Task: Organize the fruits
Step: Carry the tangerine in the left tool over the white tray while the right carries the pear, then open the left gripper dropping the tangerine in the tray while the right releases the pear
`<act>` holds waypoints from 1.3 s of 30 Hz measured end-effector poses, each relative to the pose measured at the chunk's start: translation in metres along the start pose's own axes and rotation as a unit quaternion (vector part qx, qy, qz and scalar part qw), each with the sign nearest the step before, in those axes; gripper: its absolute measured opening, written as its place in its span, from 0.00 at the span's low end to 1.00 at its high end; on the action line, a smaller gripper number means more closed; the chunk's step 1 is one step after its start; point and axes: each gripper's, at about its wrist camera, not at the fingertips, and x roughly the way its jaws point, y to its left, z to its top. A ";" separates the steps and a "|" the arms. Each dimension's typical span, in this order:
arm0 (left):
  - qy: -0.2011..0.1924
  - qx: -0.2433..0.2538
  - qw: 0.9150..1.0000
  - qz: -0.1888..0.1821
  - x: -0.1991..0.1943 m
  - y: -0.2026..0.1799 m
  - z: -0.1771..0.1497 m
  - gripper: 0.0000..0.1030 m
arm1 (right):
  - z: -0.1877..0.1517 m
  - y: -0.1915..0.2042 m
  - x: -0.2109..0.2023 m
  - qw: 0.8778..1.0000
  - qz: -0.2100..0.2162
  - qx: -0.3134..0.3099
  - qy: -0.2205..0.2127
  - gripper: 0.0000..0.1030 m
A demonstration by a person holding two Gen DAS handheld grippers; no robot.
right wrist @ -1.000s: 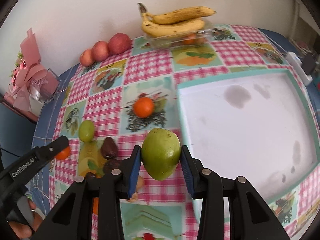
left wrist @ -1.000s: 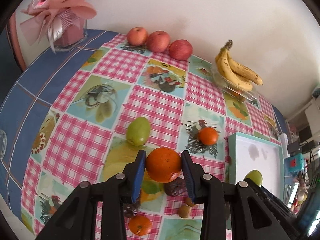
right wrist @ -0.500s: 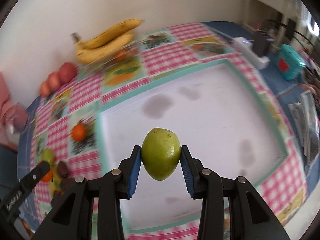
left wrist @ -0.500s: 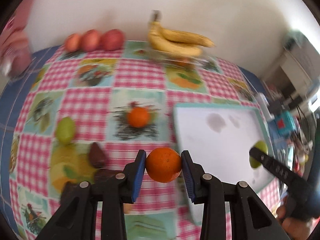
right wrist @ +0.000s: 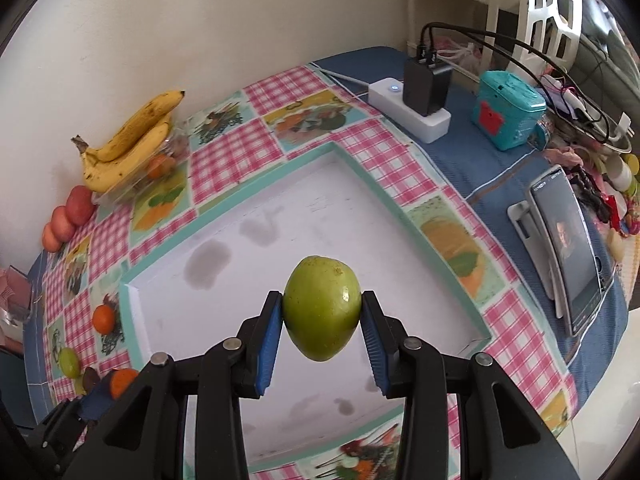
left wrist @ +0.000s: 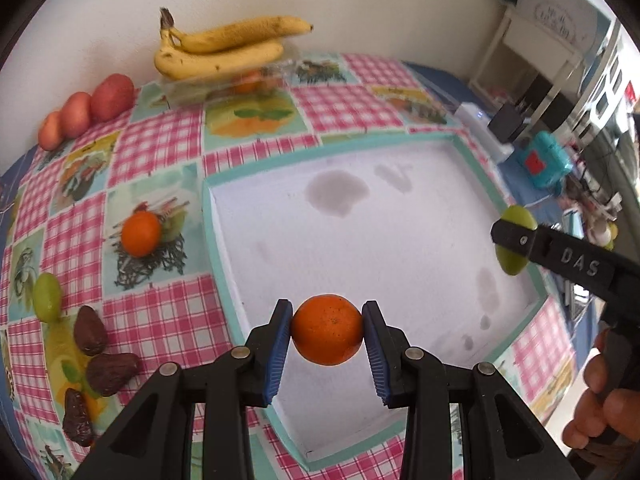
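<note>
Tongs (left wrist: 327, 336) grip orange (left wrist: 327, 330) (right tongs (right wrist: 322, 326): green fruit (right wrist: 321, 313)) above tray (left wrist: 224, 280).

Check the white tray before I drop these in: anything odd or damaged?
The white tray holds no fruit, but its floor has grey blotches, like stains or damp marks. The orange and green fruit look intact.

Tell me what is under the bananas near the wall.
The bananas rest on a clear plastic box. Inside the box an orange fruit shows through the plastic. The rest of its contents cannot be seen, because the bananas and the glare cover them.
</note>
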 end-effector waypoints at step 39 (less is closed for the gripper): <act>0.040 -0.005 0.999 0.019 0.031 0.000 -0.002 0.56 | -0.008 -0.003 0.060 0.996 -0.023 -0.019 0.078 0.45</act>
